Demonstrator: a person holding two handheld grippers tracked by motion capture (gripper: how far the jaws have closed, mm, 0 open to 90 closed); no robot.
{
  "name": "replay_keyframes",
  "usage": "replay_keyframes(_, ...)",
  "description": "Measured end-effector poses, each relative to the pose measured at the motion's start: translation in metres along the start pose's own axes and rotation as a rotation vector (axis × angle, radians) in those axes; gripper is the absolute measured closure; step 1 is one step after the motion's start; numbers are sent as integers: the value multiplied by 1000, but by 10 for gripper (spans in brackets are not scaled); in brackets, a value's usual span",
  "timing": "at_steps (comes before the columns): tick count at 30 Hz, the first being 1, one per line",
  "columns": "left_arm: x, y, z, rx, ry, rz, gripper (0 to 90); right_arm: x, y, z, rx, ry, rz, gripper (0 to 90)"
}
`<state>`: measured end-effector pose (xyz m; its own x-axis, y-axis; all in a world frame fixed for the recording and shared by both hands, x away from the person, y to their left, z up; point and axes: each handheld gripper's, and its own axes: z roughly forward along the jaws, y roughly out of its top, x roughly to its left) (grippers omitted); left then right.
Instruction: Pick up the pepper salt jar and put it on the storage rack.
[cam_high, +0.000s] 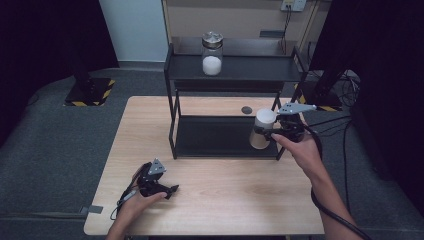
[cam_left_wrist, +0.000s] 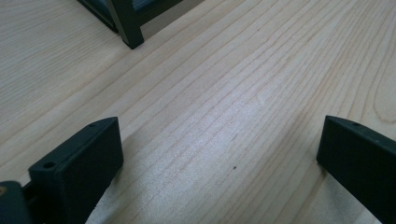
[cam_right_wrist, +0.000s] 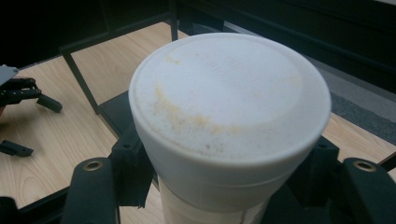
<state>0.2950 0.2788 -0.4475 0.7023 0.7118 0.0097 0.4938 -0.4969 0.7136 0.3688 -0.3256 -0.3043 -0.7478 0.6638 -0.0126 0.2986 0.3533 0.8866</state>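
Right gripper (cam_high: 272, 134) is clenched on a white-lidded jar (cam_high: 262, 129), its jaws pressing the jar's sides just under the lid, as the right gripper view shows with the lid (cam_right_wrist: 229, 98) directly above the black jaws. The jar stands upright, its long axis vertical, and hangs at the right front corner of a black two-tier rack (cam_high: 172, 125), held clear of the lower shelf (cam_high: 215, 135) as far as the high view lets me judge. From the gripper the shelf opening lies to the left and slightly away from the person, so any move into the rack, I judge, turns on passing the jar sideways between the shelves without tipping it.

Closest in the way is the rack's right front post (cam_high: 281, 150), just beside the jar; the upper shelf (cam_high: 240, 67) sits above, limiting how high the lid can ride. A small dark disc (cam_high: 246, 109) lies on the tabletop (cam_high: 225, 200) behind the lower shelf. On the upper shelf, well apart from the held jar, stands a glass jar (cam_high: 212, 53) part filled with white powder.

Left gripper (cam_high: 167, 190) rests low on the tabletop near the person's side, jaws released and wide with bare wood between them in the left gripper view. It is well away from the jar, so the right hand (cam_high: 302, 152) is plainly the nearer one.
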Motion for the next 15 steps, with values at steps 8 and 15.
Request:
replay_keyframes(8, 0, 0, 0, 0, 0, 0, 0, 0, 12, -5, -5, 8, -16, 355)
replay_keyframes(15, 0, 0, 0, 0, 0, 0, 0, 1, 22, -8, -4, 12, -27, 354)
